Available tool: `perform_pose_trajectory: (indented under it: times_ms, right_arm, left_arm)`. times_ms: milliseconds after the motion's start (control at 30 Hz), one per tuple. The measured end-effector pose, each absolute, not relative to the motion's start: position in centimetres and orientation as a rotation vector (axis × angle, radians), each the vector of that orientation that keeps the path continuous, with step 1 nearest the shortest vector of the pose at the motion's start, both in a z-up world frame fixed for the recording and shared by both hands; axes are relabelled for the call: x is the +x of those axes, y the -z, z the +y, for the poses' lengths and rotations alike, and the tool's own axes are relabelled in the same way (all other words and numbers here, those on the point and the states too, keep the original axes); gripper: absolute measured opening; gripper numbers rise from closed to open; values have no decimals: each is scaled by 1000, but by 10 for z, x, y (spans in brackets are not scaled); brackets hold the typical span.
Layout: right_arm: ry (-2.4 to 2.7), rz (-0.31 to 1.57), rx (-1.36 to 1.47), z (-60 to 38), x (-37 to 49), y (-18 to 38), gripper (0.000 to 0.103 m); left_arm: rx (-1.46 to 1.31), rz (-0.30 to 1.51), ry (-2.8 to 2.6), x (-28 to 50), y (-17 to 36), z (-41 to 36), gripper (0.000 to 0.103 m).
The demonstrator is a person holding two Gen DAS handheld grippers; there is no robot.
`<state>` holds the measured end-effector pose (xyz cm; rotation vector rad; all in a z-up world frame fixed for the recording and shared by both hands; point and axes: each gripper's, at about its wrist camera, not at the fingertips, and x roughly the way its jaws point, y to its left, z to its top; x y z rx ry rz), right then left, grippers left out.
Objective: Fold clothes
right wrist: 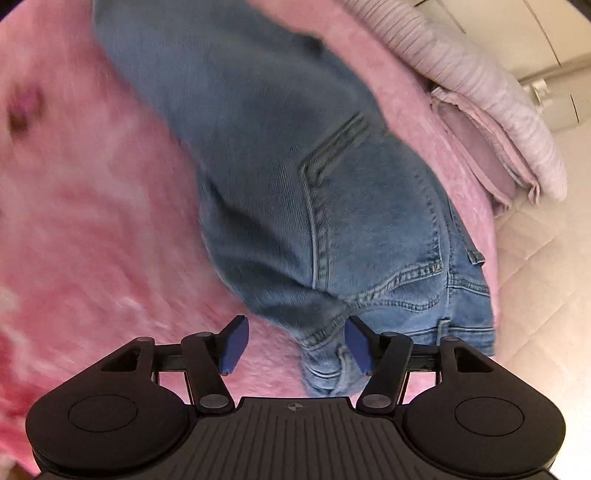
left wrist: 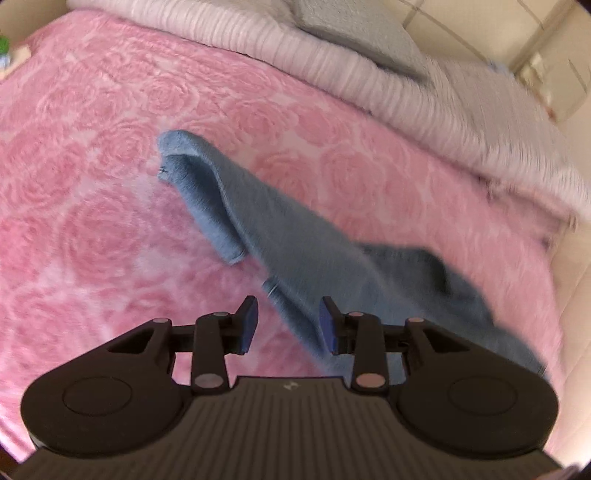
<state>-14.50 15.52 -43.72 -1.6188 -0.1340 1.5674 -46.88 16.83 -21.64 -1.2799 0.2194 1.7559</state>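
Pink rose-patterned blanket [left wrist: 110,184], folded pale striped quilt [left wrist: 332,62], grey pillow [left wrist: 354,33], cream quilted mattress [right wrist: 535,266]

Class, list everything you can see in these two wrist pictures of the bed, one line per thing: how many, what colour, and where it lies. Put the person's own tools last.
jeans: one pair, blue denim, lying crumpled on the blanket, waistband end nearest the right gripper, a leg stretching away.
blanket: one, pink with a rose pattern, covering the bed.
bedding: a folded pile, pale pink and grey, along the far edge of the bed.
mattress: one, cream quilted, bare beside the blanket's edge.
cabinet: cream, beyond the bed; number of units unclear.
left gripper: one, black with blue pads, open, above the jeans.
right gripper: one, black with blue pads, open, at the waistband.
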Motion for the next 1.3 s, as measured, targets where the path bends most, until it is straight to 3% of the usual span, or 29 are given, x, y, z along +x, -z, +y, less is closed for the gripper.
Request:
perform_pose_trajectory:
  times_ms: [100,167,200,233,267,300,467,633,733,800,867,933,1167,1300]
  right_arm:
    - [-1539,-145,-1635,166,-134,443,60]
    - [-1544,-117,-1629,171,-128,441,60]
    - [-1549,-97,-1629,174,-126,438,55]
    - [-1554,-77,-1628,176,-124,435,24]
    - [-1559,-57,-1627,179,-122,433,16]
    - [-1565,-35,-1621,181,-120,428,16]
    - [-1568,-8,-1453,208,-105,347,14]
    - [-1425,-213,-1112,297,-90,233,12]
    - [-1319,-239,-843,358,-84,165,17]
    - [-1307,-133,-763,378,-78,137,28]
    - [-1325,-10,-702,389,-69,118,48]
    - [-1378,121,-647,383,-53,118,59]
    - [-1430,785,-778,338,-13,211,61]
    - [-1363,1142,-702,306,-1,264,61]
  left_arm:
    - [-1326,128,-1772,-481,224,178,39]
    - [-1366,125,-1784,-488,234,185,39]
    - [-1384,133,-1788,-491,239,188,34]
    - [-1398,123,-1783,-495,244,191,30]
    - [-1411,113,-1777,-499,248,193,8]
    - [-1412,103,-1763,-501,248,196,0]
    - [-1280,161,-1710,-502,203,228,0]
    - [-990,170,-1664,-503,129,318,0]
    - [-797,151,-1674,-493,80,376,4]
    - [-752,177,-1674,-486,68,391,12]
    - [-736,223,-1675,-479,67,394,23]
    - [-739,270,-1674,-473,71,394,26]
    - [-1330,432,-1645,-479,213,291,26]
    - [-1577,371,-1693,-480,273,229,26]
